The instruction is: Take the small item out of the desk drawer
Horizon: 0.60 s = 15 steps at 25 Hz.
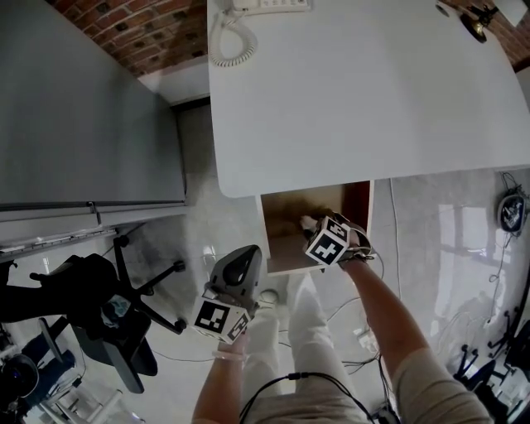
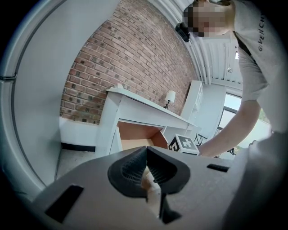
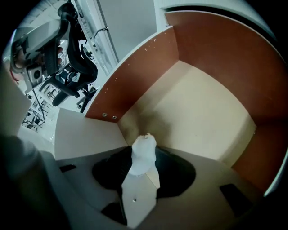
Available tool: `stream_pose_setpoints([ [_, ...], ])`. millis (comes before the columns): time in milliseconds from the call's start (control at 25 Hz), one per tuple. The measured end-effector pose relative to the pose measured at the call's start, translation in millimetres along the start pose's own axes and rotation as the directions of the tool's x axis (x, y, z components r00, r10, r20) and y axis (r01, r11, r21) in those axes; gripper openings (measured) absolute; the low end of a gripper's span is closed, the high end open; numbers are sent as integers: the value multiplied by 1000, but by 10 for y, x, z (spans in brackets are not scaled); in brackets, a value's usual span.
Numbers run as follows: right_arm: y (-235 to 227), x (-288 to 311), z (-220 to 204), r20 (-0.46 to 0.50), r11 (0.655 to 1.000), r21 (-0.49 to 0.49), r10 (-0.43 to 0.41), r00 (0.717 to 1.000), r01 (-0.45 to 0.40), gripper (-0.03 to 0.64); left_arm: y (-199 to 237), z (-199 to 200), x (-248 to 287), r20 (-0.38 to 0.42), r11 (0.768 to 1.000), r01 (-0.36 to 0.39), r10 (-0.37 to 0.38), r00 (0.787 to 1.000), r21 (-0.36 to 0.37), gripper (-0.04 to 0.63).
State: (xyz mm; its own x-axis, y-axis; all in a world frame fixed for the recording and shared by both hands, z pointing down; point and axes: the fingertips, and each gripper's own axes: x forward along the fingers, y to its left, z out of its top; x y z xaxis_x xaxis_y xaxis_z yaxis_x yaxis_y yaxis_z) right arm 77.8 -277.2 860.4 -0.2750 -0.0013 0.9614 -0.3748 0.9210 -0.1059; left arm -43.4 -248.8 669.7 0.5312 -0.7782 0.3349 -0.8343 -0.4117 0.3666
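Note:
The desk drawer [image 1: 281, 240] stands pulled out under the white desk [image 1: 356, 91]; its pale wooden floor [image 3: 198, 112] and reddish-brown walls fill the right gripper view. My right gripper [image 1: 316, 227] reaches into the drawer, and its jaws [image 3: 144, 155] are shut on a small white item [image 3: 144, 150] that sticks up between them. That item [image 1: 307, 222] shows as a pale spot just ahead of the marker cube. My left gripper [image 1: 245, 258] hangs outside the drawer, lower left of it, shut with nothing in it [image 2: 146, 155].
A black office chair [image 1: 99, 310] stands at the lower left beside a grey cabinet [image 1: 83, 108]. A coiled phone cord [image 1: 228, 41] lies on the desk's far left, a small lamp [image 1: 476, 23] at its far right. Cables [image 1: 364, 331] trail on the floor.

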Motion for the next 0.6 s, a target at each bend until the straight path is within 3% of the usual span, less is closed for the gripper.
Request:
stream_pose_setpoints([
  [600, -37, -795, 223, 169, 992, 83, -109, 980, 96, 166, -109, 302, -99, 9, 999, 24, -24, 1000, 45, 5],
])
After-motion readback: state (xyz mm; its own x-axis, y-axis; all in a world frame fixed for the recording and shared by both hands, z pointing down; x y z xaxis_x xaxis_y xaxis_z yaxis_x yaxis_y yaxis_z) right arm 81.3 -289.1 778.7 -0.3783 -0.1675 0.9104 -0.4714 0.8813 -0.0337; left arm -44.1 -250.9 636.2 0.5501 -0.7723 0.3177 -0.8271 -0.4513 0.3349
